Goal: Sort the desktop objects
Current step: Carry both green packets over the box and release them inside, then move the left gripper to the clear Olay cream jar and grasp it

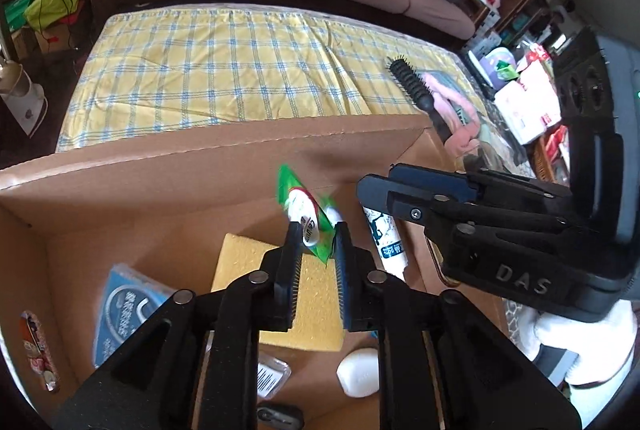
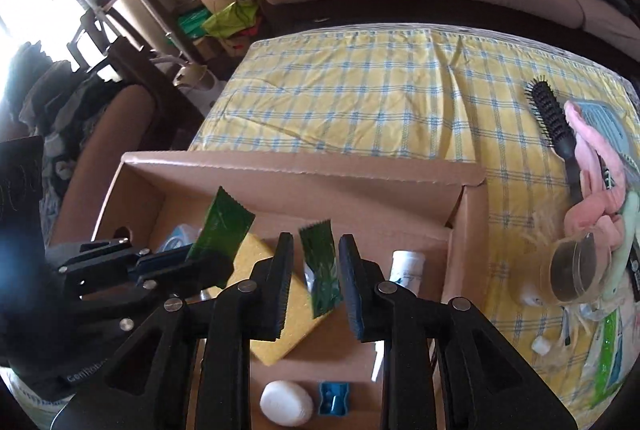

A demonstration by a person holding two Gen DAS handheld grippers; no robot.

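Note:
Both grippers hang over an open cardboard box (image 1: 160,170) (image 2: 280,166). In the left wrist view a green and white sachet (image 1: 310,220) sits tilted at the tips of my left gripper (image 1: 317,242). A gap shows between the pads, so that gripper is open. My right gripper (image 1: 374,190) reaches in from the right. In the right wrist view a second green sachet (image 2: 320,270), blurred, hangs loose between the pads of my right gripper (image 2: 317,270), which is open. At the left, the first sachet (image 2: 222,230) stands up from my left gripper (image 2: 192,264).
The box holds a yellow sponge (image 2: 272,330), a white soap bar (image 2: 286,404), a blue sharpener (image 2: 334,398), a white tube (image 2: 406,268) and a blue pack (image 1: 128,310). On the checked cloth (image 2: 380,102) to the right lie a black hairbrush (image 2: 554,118), pink cloth (image 2: 596,182) and a glass cup (image 2: 580,270).

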